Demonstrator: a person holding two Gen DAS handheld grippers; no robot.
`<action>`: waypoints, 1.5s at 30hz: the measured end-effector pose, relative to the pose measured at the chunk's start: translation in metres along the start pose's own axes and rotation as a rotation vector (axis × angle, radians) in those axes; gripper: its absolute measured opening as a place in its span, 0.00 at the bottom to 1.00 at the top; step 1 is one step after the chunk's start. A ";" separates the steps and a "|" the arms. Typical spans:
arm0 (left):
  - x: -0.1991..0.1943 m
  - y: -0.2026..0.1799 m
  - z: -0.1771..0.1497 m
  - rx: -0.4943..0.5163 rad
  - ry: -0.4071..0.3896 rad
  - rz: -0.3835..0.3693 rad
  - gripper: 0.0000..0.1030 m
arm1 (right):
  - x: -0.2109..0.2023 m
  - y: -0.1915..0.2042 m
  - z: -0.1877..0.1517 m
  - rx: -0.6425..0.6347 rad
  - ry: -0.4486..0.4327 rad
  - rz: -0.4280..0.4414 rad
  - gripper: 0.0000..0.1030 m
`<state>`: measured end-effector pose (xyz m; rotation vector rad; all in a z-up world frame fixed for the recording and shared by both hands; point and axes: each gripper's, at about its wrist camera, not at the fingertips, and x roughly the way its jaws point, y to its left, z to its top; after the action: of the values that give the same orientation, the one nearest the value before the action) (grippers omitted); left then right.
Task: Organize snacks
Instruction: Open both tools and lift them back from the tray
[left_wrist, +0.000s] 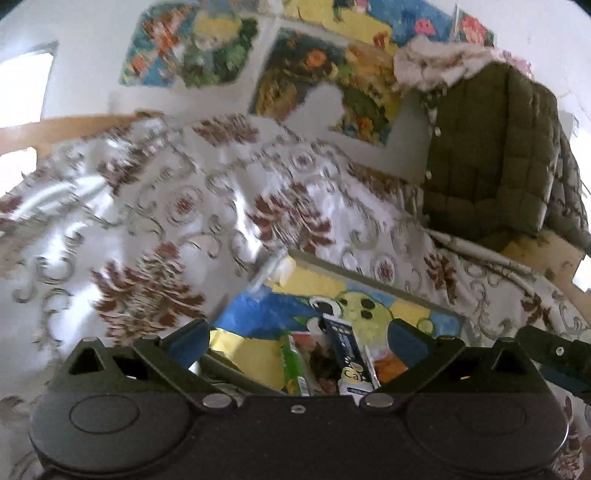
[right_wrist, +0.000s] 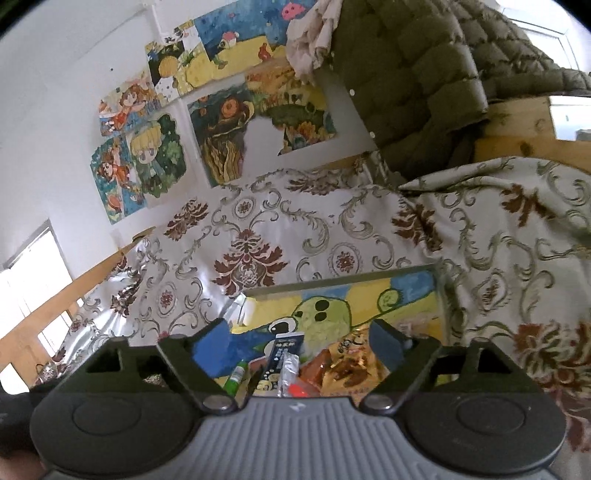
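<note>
A shallow box lined with a painted cartoon picture lies on a patterned cloth; it also shows in the right wrist view. Several snack packs lie in it: a dark blue stick pack, a green stick pack, and orange-brown bags. My left gripper is open and empty above the snacks. My right gripper is open and empty above them too. The right gripper's arm shows at the left view's right edge.
A floral cloth covers the table. An olive quilted jacket hangs over a wooden frame at the back right. Children's paintings hang on the white wall behind.
</note>
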<state>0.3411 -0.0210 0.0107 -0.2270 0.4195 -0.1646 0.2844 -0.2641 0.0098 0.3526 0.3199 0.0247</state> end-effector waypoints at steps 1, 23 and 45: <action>-0.009 -0.001 -0.003 0.001 -0.024 0.020 0.99 | -0.006 -0.002 0.000 0.004 -0.003 0.000 0.90; -0.167 -0.010 -0.069 0.070 -0.005 0.156 0.99 | -0.150 -0.002 -0.050 -0.112 -0.021 -0.067 1.00; -0.230 -0.025 -0.111 0.154 0.036 0.177 0.99 | -0.220 0.009 -0.096 -0.209 0.035 -0.146 1.00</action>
<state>0.0847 -0.0182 0.0061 -0.0353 0.4586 -0.0270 0.0459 -0.2406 -0.0055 0.1209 0.3740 -0.0787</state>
